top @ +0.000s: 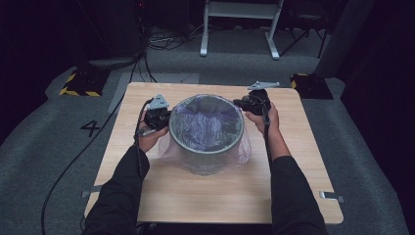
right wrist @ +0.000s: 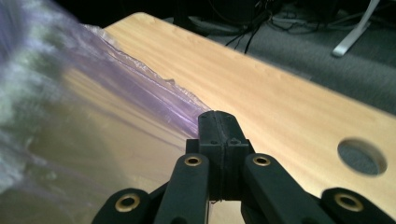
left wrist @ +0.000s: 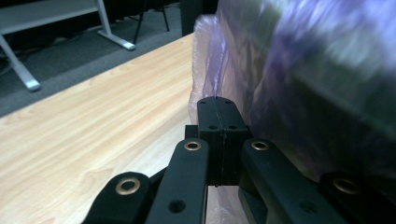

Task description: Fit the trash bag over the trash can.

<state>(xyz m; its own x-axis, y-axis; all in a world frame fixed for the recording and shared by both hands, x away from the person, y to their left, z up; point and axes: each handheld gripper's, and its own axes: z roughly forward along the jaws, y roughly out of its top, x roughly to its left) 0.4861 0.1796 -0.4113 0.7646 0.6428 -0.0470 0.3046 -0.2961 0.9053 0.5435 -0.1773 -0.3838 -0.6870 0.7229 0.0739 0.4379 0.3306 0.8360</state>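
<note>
A round grey bin [top: 208,155] stands mid-table, lined with a thin purple bag [top: 205,122] that hangs over its rim and down its sides. My left gripper [top: 164,117] sits against the bin's left side. In the left gripper view its jaws [left wrist: 217,100] are pressed together with a fold of the bag film [left wrist: 210,56] running into their tips, and the bin wall [left wrist: 327,93] is blurred at the right. My right gripper [top: 242,104] is at the bin's far right rim. In its own view the jaws [right wrist: 219,114] are shut where the bag's edge [right wrist: 116,70] ends.
The wooden table [top: 195,196] has bare surface in front of the bin and along both sides. A round hole [right wrist: 362,157] is cut in the tabletop near the right gripper. A white-legged frame [top: 240,24] and cables lie on the carpet behind.
</note>
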